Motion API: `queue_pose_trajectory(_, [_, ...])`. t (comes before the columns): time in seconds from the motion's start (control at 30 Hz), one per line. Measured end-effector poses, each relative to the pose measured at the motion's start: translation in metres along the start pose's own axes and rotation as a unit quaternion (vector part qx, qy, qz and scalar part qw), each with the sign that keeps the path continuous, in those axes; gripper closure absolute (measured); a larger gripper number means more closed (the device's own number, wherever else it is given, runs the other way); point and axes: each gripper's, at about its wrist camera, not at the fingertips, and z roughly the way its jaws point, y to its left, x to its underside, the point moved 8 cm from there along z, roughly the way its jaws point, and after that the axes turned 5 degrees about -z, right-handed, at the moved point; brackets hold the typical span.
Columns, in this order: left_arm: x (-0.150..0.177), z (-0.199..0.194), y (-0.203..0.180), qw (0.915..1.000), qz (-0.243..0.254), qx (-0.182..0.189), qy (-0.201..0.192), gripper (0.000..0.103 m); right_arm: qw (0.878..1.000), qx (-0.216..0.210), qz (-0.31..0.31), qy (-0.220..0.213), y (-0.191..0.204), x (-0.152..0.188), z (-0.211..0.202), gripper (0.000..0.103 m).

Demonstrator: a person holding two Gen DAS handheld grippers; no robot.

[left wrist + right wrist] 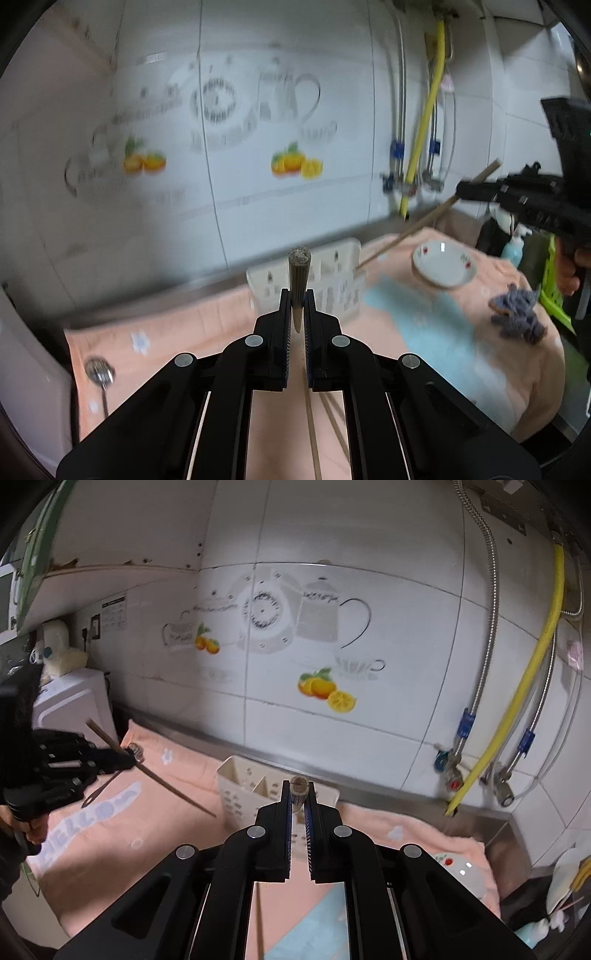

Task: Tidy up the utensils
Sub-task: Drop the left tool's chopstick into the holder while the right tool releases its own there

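Left gripper (298, 299) jaws clamped on a chopstick (299, 280); right gripper (298, 794) likewise on another chopstick (298, 789). Both held above the white holder (240, 790) on the towel-covered worktop (177, 786); view blurred, height unclear.

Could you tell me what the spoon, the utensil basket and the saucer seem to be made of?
Spoon: probably steel, shiny silver bowl with glints.
Utensil basket: likely plastic, matte cream walls with moulded slots.
Saucer: apparently glazed ceramic, glossy white with small red motifs.

Both hand-held grippers (297, 295) (298, 786) clamped, pointing slightly downward.
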Motion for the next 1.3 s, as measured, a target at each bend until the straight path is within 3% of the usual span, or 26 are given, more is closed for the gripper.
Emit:
queue_pose_trajectory(0.17, [-0.040, 0.004, -0.006, 0.9994, 0.019, -0.014, -0.026, 0.097, 1.000, 0.009, 0.006, 0.014, -0.011, -0.007, 0.021, 0.097])
queue_pose_trajectory(0.33, [-0.056, 0.033, 0.002, 0.9991, 0.021, -0.034, -0.011, 0.097, 0.999, 0.010, 0.010, 0.043, -0.019, -0.002, 0.051, 0.097])
queue_pose_trajectory(0.6, [-0.042, 0.089, 0.017, 0.9981, -0.007, -0.026, 0.056, 0.097, 0.996, 0.003, 0.020, 0.082, -0.026, 0.015, 0.090, 0.097])
queue_pose_trajectory(0.87, [-0.028, 0.117, 0.021, 0.9956, -0.019, -0.022, 0.089, 0.097, 0.995, -0.001, 0.035, 0.098, -0.029, 0.025, 0.111, 0.096])
queue_pose_trajectory(1.1, [-0.026, 0.113, 0.021, 0.9961, -0.022, -0.021, 0.083, 0.095, 0.995, -0.001, 0.043, 0.087, -0.030, 0.026, 0.106, 0.096])
queue_pose_trajectory(1.2, [-0.026, 0.105, 0.020, 0.9967, -0.023, -0.020, 0.075, 0.093, 0.996, 0.001, 0.044, 0.076, -0.030, 0.023, 0.097, 0.089])
queue_pose_trajectory(1.27, [-0.025, 0.097, 0.021, 0.9970, -0.025, -0.024, 0.070, 0.081, 0.997, 0.002, 0.044, 0.068, -0.029, 0.022, 0.089, 0.085])
queue_pose_trajectory(1.3, [-0.024, 0.092, 0.021, 0.9972, -0.027, -0.024, 0.066, 0.080, 0.997, 0.001, 0.045, 0.063, -0.027, 0.022, 0.083, 0.083])
